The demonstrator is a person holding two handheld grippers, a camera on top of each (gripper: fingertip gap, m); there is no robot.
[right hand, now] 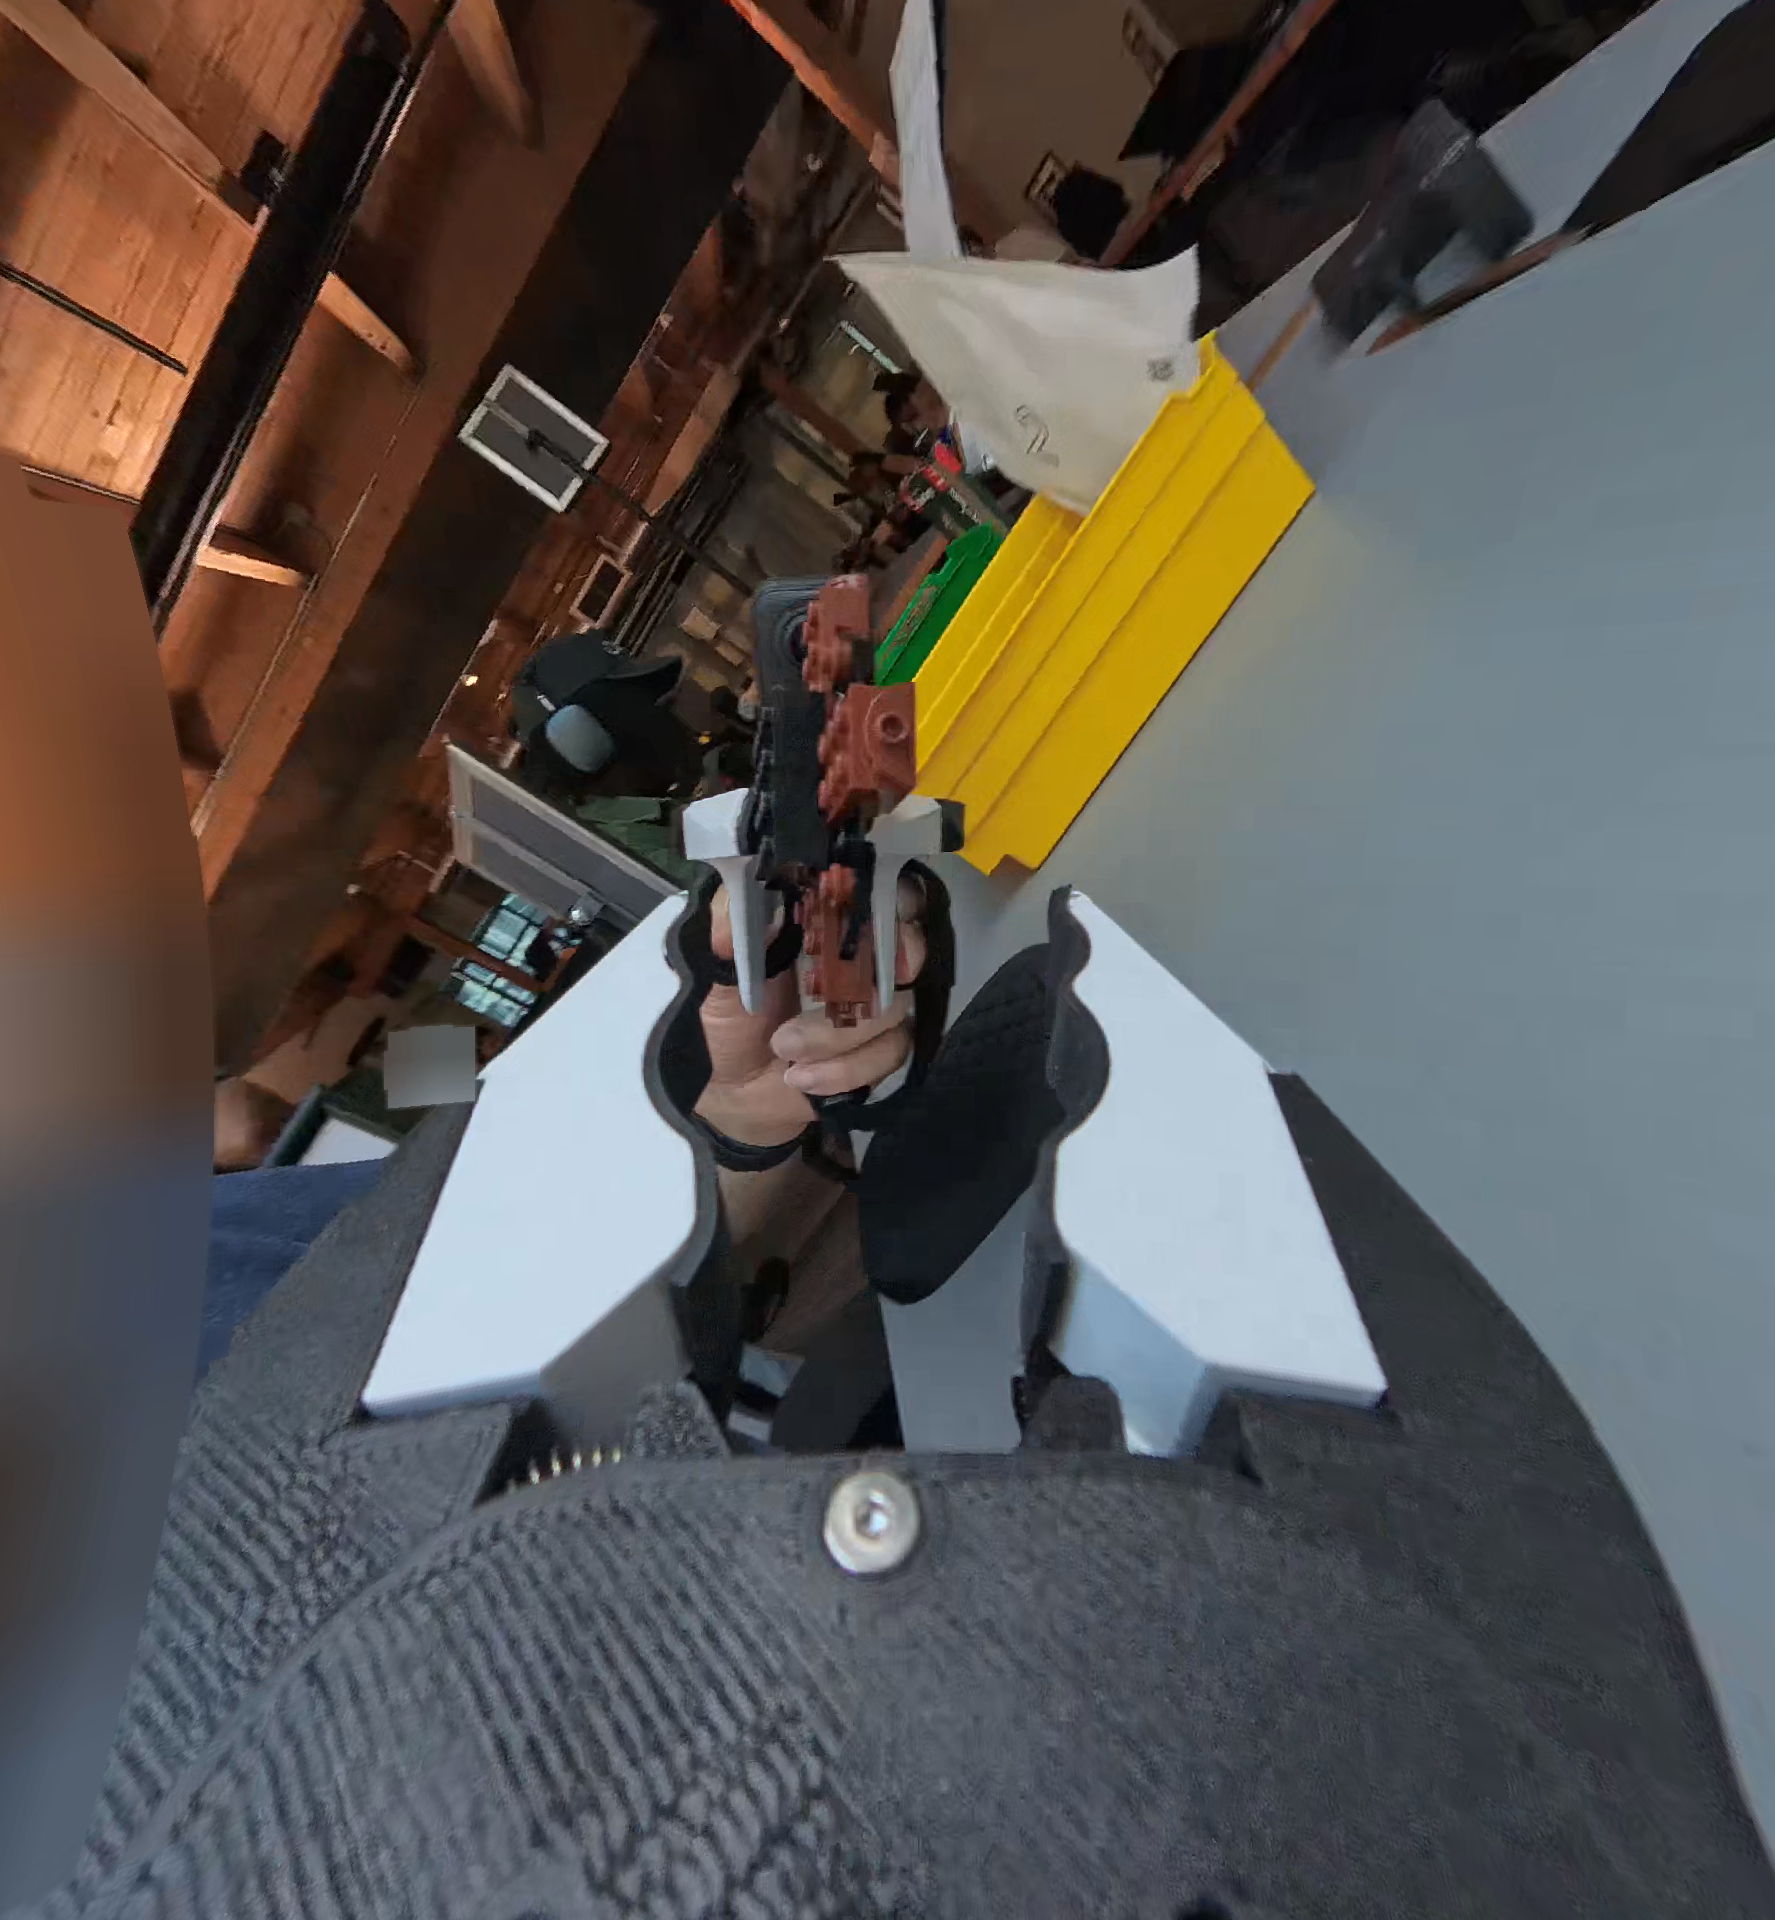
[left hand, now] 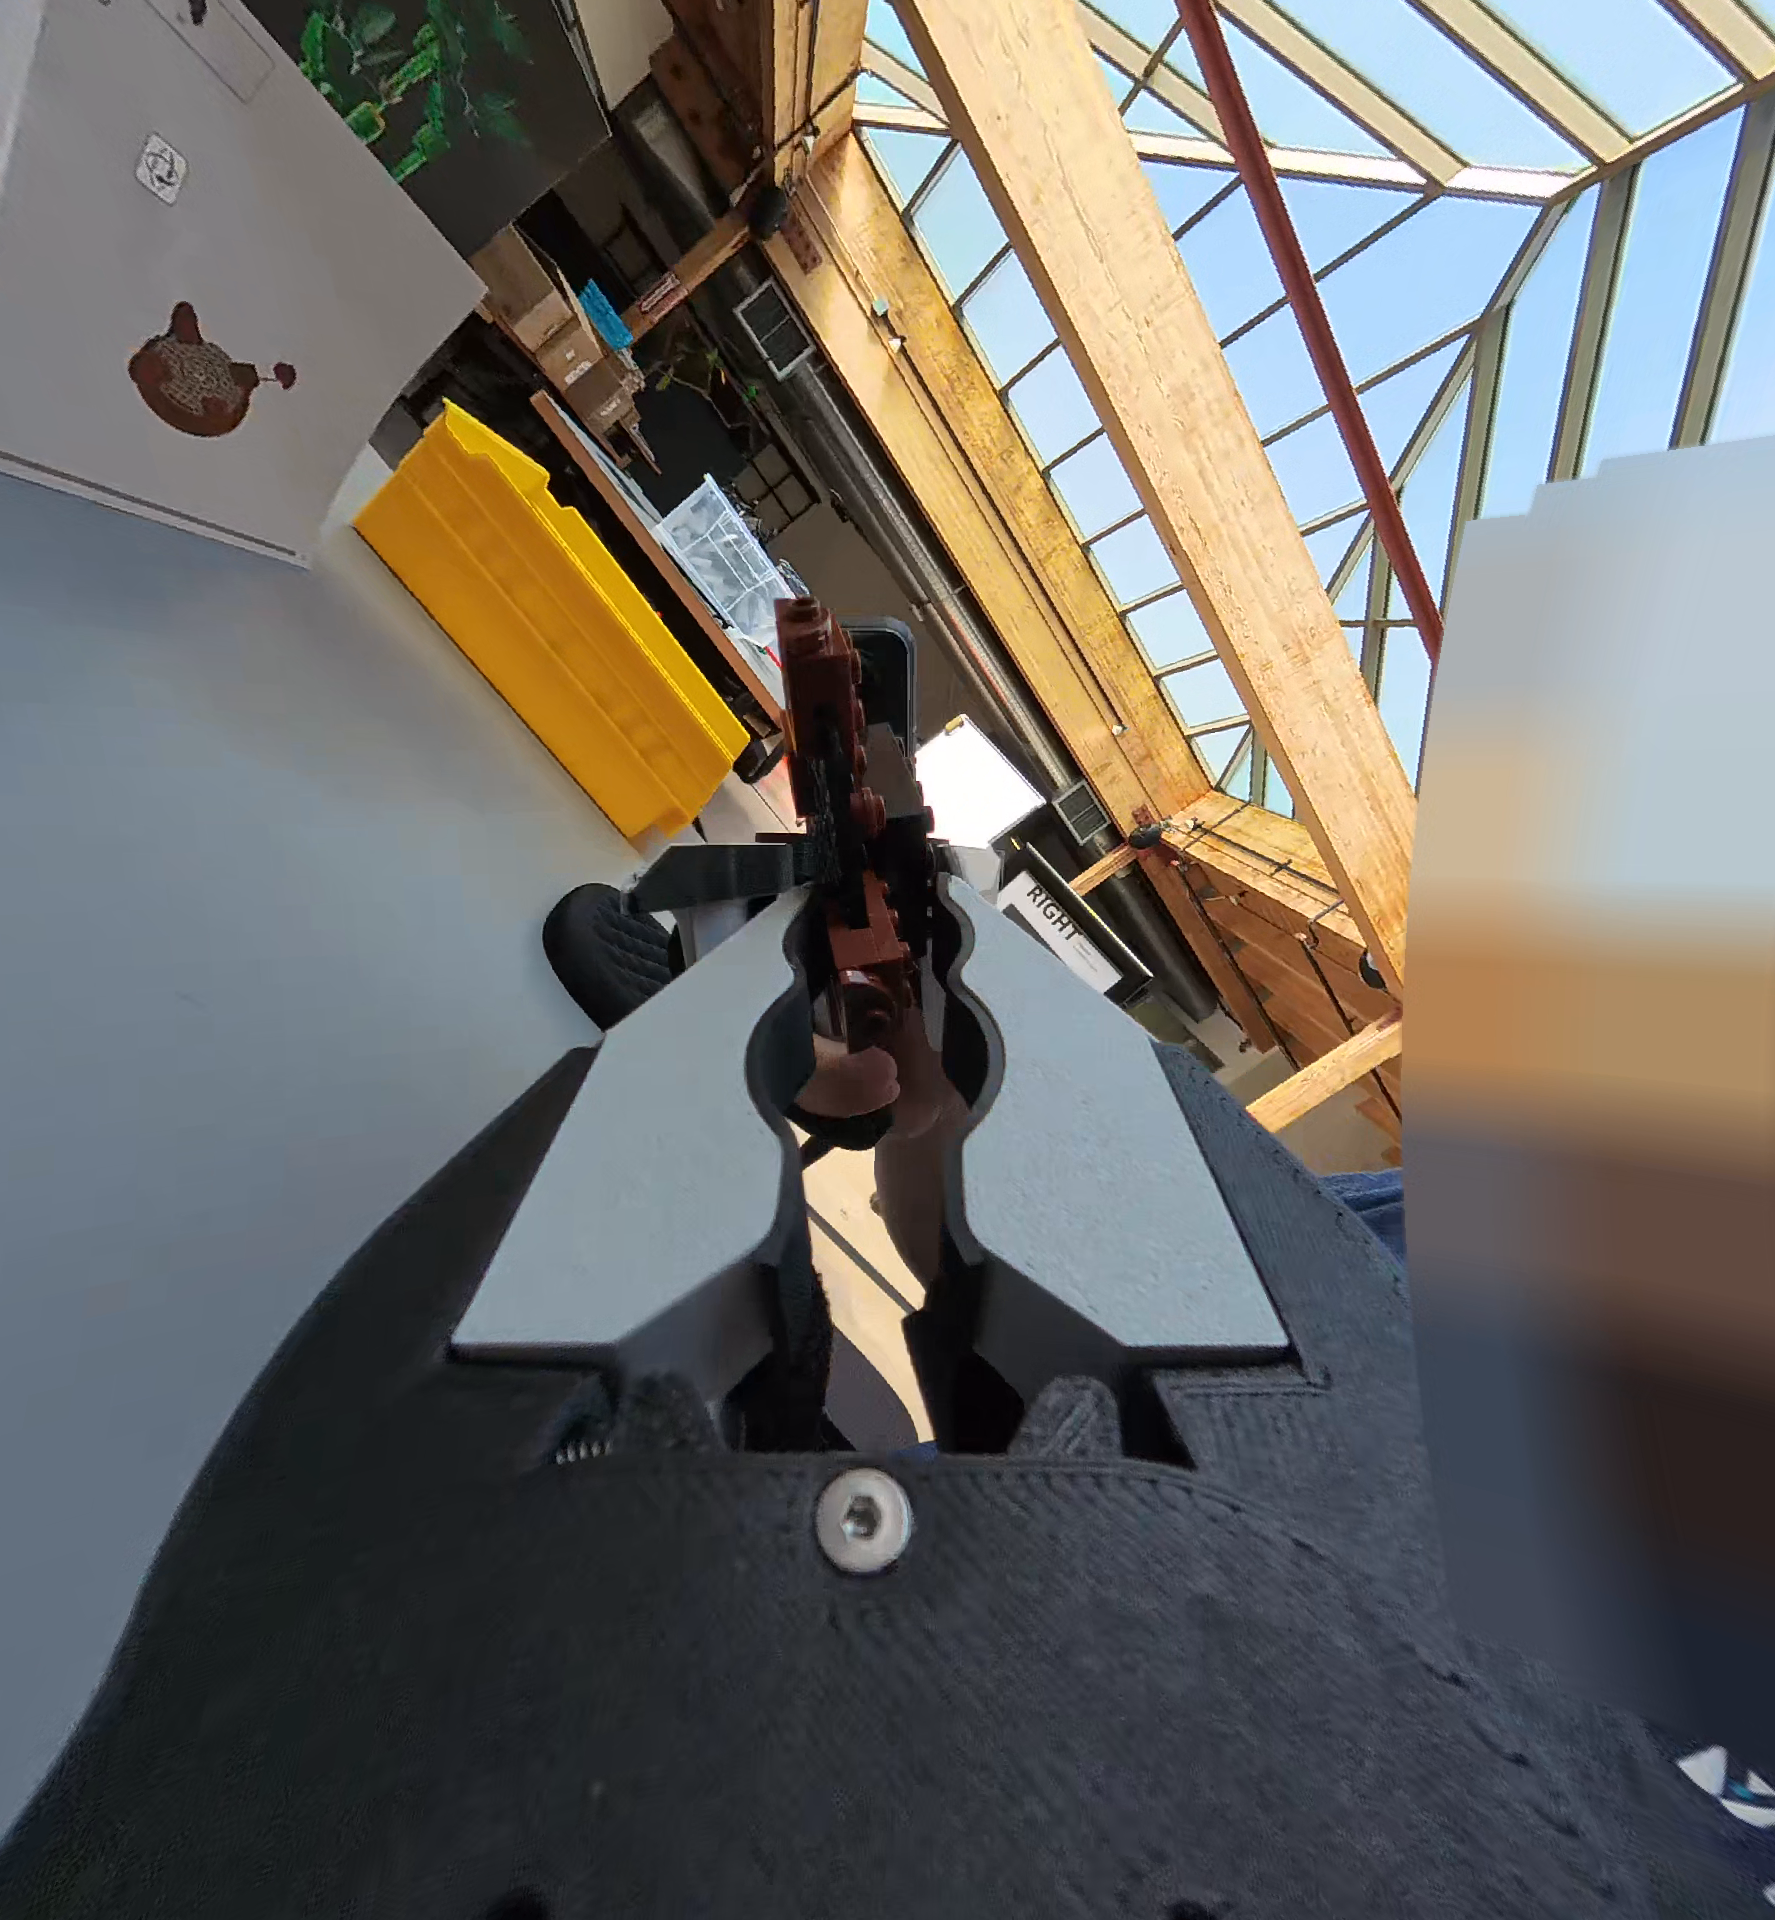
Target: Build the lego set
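Note:
A lego assembly of reddish-brown and black bricks (left hand: pixel 841 790) is held upright in the air. My left gripper (left hand: pixel 878 904) is shut on its lower end. In the right wrist view the same assembly (right hand: pixel 852 748) stands between the left gripper's grey fingers (right hand: pixel 748 935), with a hand behind them. My right gripper (right hand: pixel 878 904) is open wide, its jaws on either side of the assembly's lower part without touching it. One of the right gripper's black fingers (left hand: pixel 717 871) shows beside the assembly in the left wrist view.
A yellow bin (left hand: pixel 550 644) lies on the grey table (left hand: pixel 135 831). It also shows in the right wrist view (right hand: pixel 1101 665), with a green bin (right hand: pixel 935 603) and a white paper bag (right hand: pixel 1049 343) behind it. Both views are strongly tilted. My left and right fingertips are right by each other.

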